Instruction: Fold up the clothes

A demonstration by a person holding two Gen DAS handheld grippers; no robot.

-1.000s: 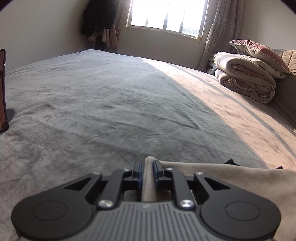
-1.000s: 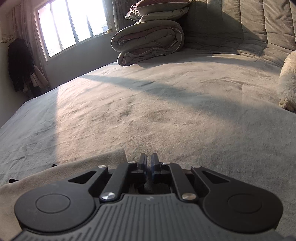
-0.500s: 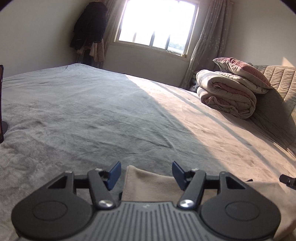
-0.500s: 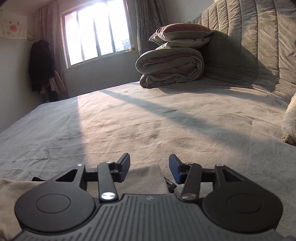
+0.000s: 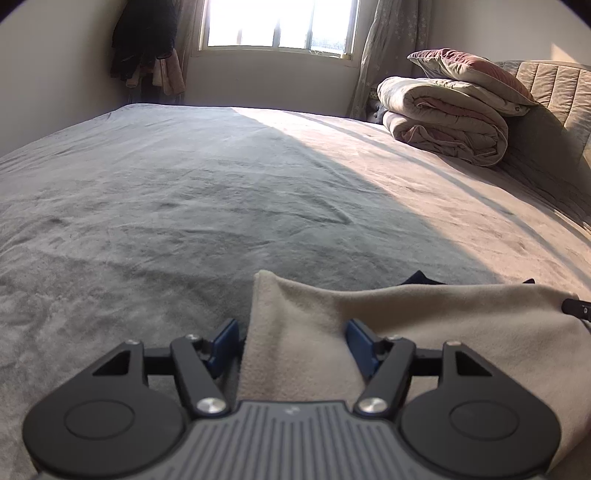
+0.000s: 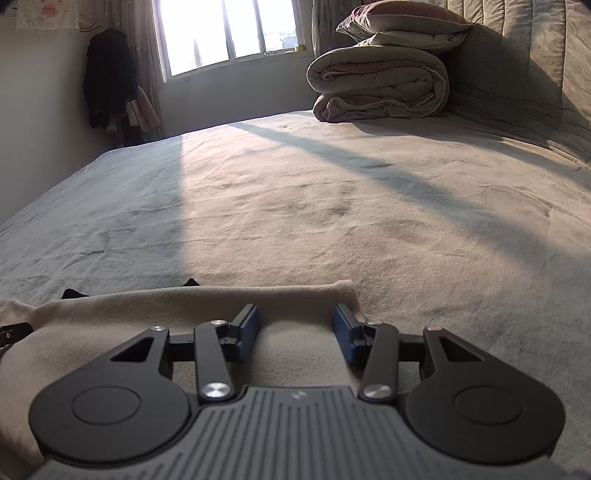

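While it lies flat on the grey bed [image 5: 184, 206], the beige garment [image 5: 424, 325], dark fabric peeking behind, has its left corner between the left gripper [image 5: 291, 341]'s just-opened jaws and its right corner between the right gripper [image 6: 295, 326]'s parted, untouching pads.

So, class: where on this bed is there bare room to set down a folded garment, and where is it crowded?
Free: the wide bedspread between the beige cloth and the window wall, shaded or sunlit. Crowded: the headboard end, with the rolled quilt and pillow, and the near edge under the cloth.
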